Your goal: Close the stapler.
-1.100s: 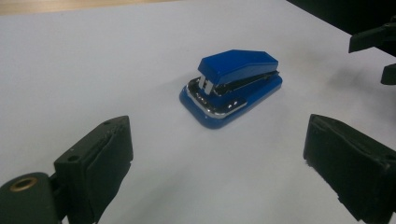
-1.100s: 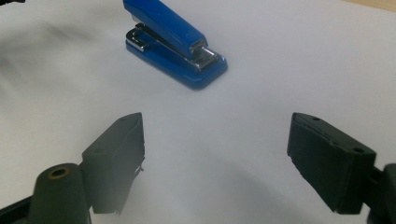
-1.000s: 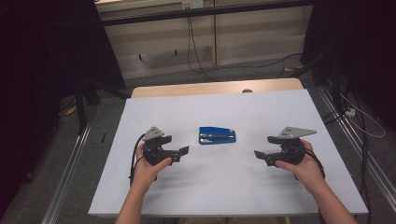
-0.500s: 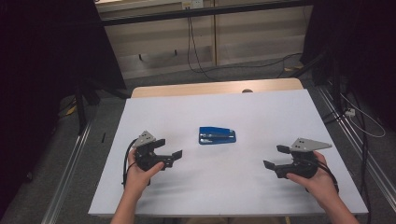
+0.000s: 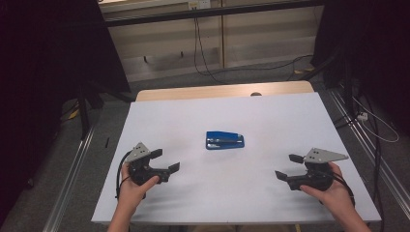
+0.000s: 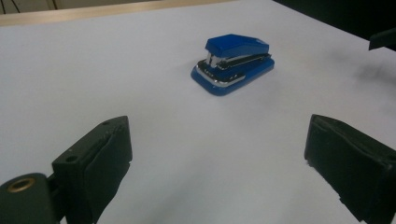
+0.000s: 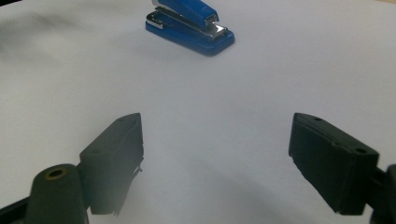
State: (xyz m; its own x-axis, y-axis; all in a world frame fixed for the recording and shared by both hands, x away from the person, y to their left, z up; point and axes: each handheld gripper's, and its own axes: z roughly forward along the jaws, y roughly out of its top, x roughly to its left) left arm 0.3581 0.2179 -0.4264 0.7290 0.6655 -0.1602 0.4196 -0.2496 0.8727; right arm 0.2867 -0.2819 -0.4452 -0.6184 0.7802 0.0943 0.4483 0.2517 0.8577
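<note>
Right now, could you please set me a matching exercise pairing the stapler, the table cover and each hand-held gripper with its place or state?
Things:
1. stapler
2. left hand-held gripper
3. right hand-held gripper
4. white table cover

Places or states:
A. open, near the table's right front corner
B. spread flat under everything
C. blue, lying free mid-table
D. open, near the table's left front edge

Pairs: 1-C, 2-D, 3-A, 4-B

A blue stapler (image 5: pixel 225 140) lies mid-counter (image 5: pixel 270 116). The left gripper (image 5: pixel 165 160) and right gripper (image 5: pixel 288 166) sit well apart from it, jaws spread.
</note>
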